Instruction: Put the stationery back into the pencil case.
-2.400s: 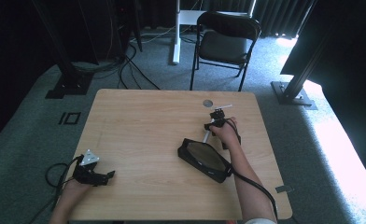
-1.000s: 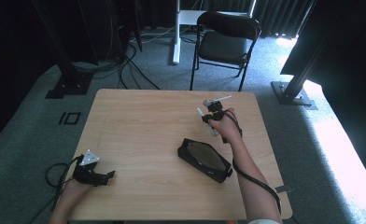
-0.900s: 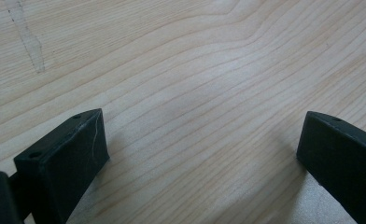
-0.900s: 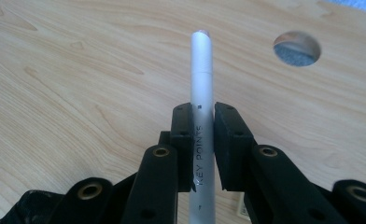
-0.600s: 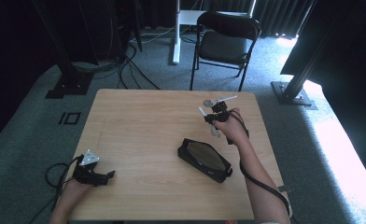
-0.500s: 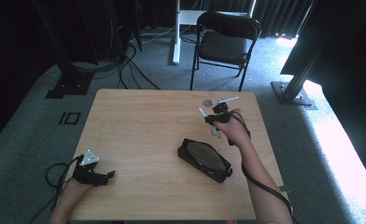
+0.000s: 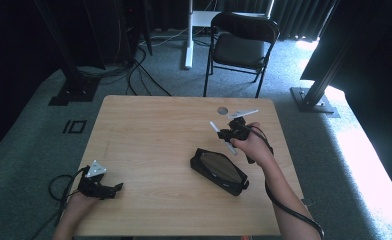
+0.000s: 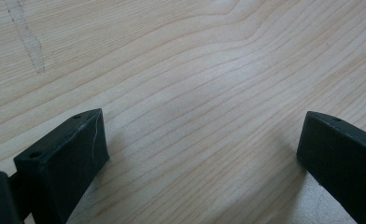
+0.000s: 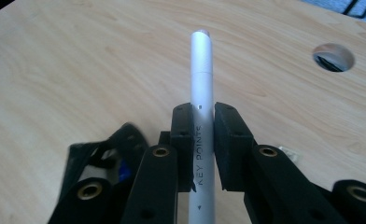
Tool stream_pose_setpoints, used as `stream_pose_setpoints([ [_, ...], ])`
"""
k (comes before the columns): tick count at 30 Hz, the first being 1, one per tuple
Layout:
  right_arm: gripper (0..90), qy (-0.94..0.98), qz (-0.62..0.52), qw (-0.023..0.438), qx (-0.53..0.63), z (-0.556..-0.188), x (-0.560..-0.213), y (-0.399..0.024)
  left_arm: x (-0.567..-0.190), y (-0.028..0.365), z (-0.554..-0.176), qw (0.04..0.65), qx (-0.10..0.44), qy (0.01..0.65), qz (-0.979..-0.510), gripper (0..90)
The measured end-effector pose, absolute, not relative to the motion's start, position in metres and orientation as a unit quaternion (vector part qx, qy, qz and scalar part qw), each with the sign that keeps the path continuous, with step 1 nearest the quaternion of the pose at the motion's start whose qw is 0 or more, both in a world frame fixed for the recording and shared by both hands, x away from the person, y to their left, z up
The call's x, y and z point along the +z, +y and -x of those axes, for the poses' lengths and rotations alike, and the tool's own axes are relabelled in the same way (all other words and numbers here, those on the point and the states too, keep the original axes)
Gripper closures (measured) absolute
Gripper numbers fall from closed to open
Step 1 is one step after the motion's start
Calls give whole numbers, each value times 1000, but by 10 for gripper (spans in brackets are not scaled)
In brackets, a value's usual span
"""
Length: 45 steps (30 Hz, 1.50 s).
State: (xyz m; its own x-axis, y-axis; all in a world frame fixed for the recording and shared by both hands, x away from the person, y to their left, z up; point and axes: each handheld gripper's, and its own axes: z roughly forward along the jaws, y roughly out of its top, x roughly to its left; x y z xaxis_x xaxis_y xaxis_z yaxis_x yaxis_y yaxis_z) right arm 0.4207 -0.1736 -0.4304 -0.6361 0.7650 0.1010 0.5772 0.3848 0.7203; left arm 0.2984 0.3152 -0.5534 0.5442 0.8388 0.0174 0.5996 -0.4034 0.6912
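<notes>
My right gripper (image 7: 227, 134) is raised above the table's right half, its jaws shut on a silver pen (image 9: 201, 88) marked "KEY POINTS"; in the high view the pen (image 7: 215, 128) sticks out past both sides of the jaws. An open black pencil case (image 7: 219, 170) lies on the table just below and left of that gripper, and its edge (image 9: 102, 151) appears in the right gripper view. My left gripper (image 7: 115, 190) rests at the table's front left corner, its jaws (image 8: 202, 154) spread wide over bare wood with nothing between them.
The wooden table (image 7: 149, 135) has a round cable hole (image 7: 222, 110) near its far edge, also in the right gripper view (image 9: 333, 57). A black folding chair (image 7: 241, 47) stands beyond the table. Cables trail on the grey carpet at the left.
My right gripper has lifted with the pen from just above the pencil case and moved toward the table's far right. The left gripper has stayed where it was.
</notes>
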Motion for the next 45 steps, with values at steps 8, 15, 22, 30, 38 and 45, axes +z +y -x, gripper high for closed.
stream_pose_setpoints([
  [8, 786, 834, -375, 111, 389, -399, -428, -166, -553, 315, -298, 323, 185, 440, -817, 21],
  [15, 786, 843, -357, 96, 391, -386, -433, -160, -553, 315, -298, 323, 185, 440, -817, 21],
  [22, 786, 857, -341, 80, 378, -377, -442, -158, -553, 315, -298, 324, 185, 440, -817, 21],
  [30, 786, 867, -337, 61, 363, -372, -454, -158, -553, 315, -298, 323, 185, 440, -817, 21],
  [38, 786, 883, -329, 58, 329, -370, -469, -154, -553, 315, -298, 323, 185, 440, -817, 21],
  [45, 786, 895, -321, 54, 304, -371, -477, -149, -553, 315, -298, 323, 185, 440, -817, 21],
])
